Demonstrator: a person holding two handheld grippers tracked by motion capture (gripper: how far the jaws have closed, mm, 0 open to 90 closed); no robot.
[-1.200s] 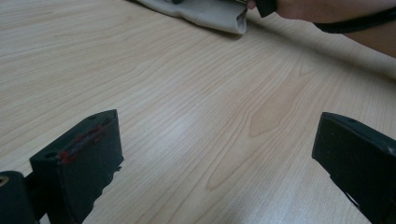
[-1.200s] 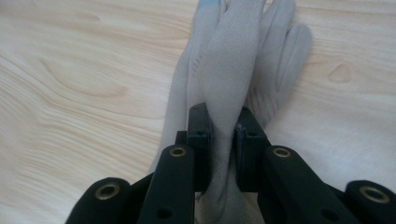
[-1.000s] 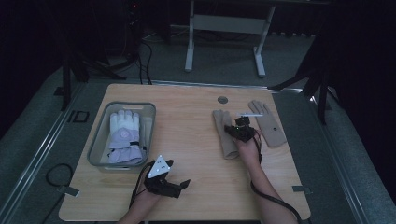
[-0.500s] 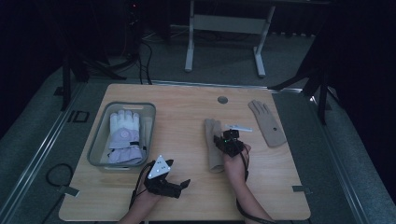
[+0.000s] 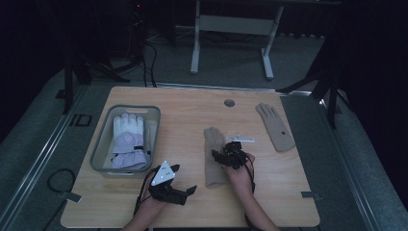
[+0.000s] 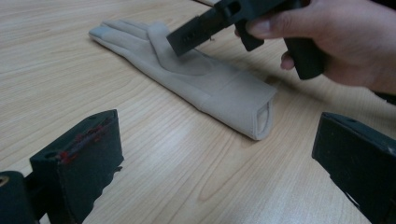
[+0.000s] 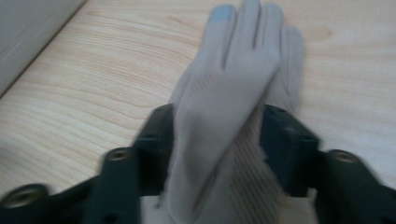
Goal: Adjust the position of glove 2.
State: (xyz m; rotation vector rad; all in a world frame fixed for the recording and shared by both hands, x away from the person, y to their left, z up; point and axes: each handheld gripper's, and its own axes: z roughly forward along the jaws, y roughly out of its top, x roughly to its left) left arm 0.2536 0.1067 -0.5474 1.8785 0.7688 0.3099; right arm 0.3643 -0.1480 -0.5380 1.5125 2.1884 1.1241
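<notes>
A tan glove (image 5: 212,144) lies flat on the wooden table (image 5: 192,115), fingers pointing away from me. My right gripper (image 5: 223,155) sits low over its palm. Its jaws have just been opening and stand either side of the glove (image 7: 233,79), which stays on the wood. In its own view the right gripper (image 7: 217,126) straddles the glove's middle. A second tan glove (image 5: 275,126) lies apart at the back right. My left gripper (image 5: 185,178) rests near the front edge, open and empty. Between the left gripper's (image 6: 217,128) wide jaws I see the glove's cuff (image 6: 252,109).
A grey bin (image 5: 103,132) at the left holds a white padded glove (image 5: 127,137). A small white strip (image 5: 240,139) lies just behind the right gripper. A round grommet (image 5: 229,103) marks the table's back edge. A desk frame (image 5: 231,24) stands beyond.
The right hand has dragged the tan glove left and toward me, away from the other glove. Its jaws were shut on the glove and now stand apart. The left gripper has stayed put.
</notes>
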